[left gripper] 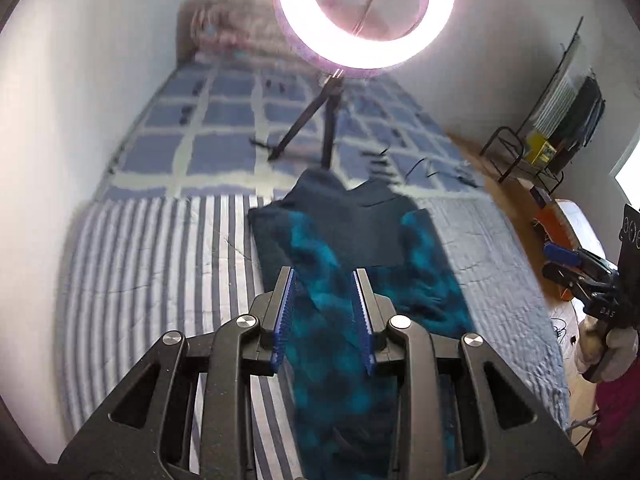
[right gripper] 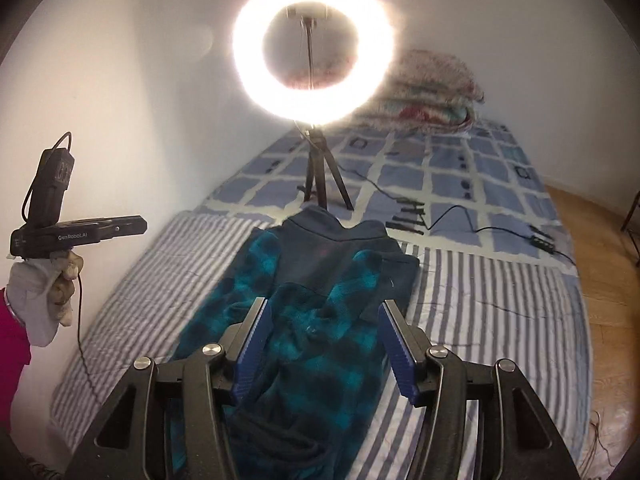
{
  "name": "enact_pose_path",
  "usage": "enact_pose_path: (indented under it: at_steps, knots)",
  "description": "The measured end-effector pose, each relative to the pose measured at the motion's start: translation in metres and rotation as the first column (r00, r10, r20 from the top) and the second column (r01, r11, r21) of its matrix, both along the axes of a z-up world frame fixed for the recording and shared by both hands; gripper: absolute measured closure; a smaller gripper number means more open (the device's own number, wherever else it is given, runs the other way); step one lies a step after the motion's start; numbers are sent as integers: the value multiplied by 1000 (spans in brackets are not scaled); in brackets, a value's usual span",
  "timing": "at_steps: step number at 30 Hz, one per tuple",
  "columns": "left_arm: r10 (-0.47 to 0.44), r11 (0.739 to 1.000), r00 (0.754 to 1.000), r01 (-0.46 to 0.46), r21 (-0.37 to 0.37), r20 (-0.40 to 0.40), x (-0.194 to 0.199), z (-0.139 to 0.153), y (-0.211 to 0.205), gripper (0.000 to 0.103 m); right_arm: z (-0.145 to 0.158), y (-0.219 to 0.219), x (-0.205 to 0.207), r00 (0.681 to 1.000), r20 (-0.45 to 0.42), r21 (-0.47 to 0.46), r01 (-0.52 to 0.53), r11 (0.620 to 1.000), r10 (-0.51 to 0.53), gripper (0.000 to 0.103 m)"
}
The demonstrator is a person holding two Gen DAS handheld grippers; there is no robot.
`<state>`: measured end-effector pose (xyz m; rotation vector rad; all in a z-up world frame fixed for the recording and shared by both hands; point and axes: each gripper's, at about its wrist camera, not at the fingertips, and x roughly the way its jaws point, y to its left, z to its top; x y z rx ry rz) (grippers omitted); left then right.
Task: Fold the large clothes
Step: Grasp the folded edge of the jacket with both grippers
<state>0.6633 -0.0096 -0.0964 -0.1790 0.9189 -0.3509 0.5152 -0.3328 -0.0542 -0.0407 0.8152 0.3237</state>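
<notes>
I had the bed (right gripper: pixel 500 304) filling most of both views, its near half under a grey-striped sheet (left gripper: pixel 152 280) and its far half under a blue checked quilt (right gripper: pixel 448 168). A teal-and-navy fleece garment (right gripper: pixel 320 340) lay lengthwise on the stripes, collar toward 12 o'clock, both sleeves folded inward over its body. At 12 o'clock from the collar a lit ring light (right gripper: pixel 313 50) stood on its tripod (right gripper: pixel 320 176), with folded blankets (right gripper: pixel 432 92) at 1 o'clock by the wall. My left gripper (left gripper: pixel 323 276) hung above the garment, jaws narrowly apart and gripping nothing. My right gripper (right gripper: pixel 322 304) hovered over the folded sleeves, jaws at a middling spread, empty too. A gloved hand (right gripper: pixel 44 300) held the left tool at 9 o'clock.
</notes>
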Motion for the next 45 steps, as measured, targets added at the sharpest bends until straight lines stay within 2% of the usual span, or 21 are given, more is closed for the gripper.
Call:
enact_pose_path:
  at_steps: [4,7,9,13,18,20,22,24,26,30,32,34,37,40,42,45]
  knots:
    - [13,1000,998,-15,-21,-63,42,-58,9,74,-53,-7,48,996,-70,-2,51,999,-51,45]
    - [31,999,995,-34,-32,-98,65,-91,14,74,-77,-17,66,992,-113,29,65,997,-62,68]
    - [26,998,993,-32,-59,-113,75,-105,13,74,-89,-21,77,989,-131,52,68,996,-61,68]
    - [-12,998,994,4,-67,-113,99,-125,-6,74,-105,-23,95,988,-146,45,61,997,-54,68]
    - [-56,998,988,55,-13,-142,120,-155,-39,74,-123,-23,116,986,-167,79,40,996,-27,68]
    - [-59,998,994,60,12,-96,118,-157,-48,74,-130,-21,122,985,-172,107,26,994,-7,68]
    - [-75,997,994,78,27,-83,119,-158,-52,74,-143,-12,128,981,-193,109,-1,994,22,68]
    - [-96,995,990,100,28,-99,121,-156,-51,74,-158,0,132,972,-233,75,-22,997,39,68]
    - [-105,994,987,107,9,-119,122,-149,-44,74,-160,7,130,973,-226,42,-40,998,49,68]
    - [-38,999,997,35,-38,-70,126,-128,-9,52,-141,-14,127,976,-197,126,-63,990,88,67]
    - [21,997,996,-27,-67,-90,134,-129,8,52,-132,-33,128,987,-156,136,-20,991,41,50]
    - [31,991,990,-48,-124,-135,140,-135,18,52,-130,-59,134,988,-148,193,80,978,-51,40]
    - [25,983,987,-53,-174,-161,146,-145,19,52,-139,-83,145,977,-186,294,159,943,-107,41]
    - [35,977,981,-73,-198,-188,155,-157,16,52,-155,-89,155,967,-224,321,194,927,-125,41]
    - [39,980,981,-75,-183,-190,160,-163,11,52,-163,-88,160,964,-237,337,202,920,-124,41]
    - [32,991,988,-51,-123,-150,164,-162,-2,52,-173,-86,172,962,-246,363,202,909,-116,41]
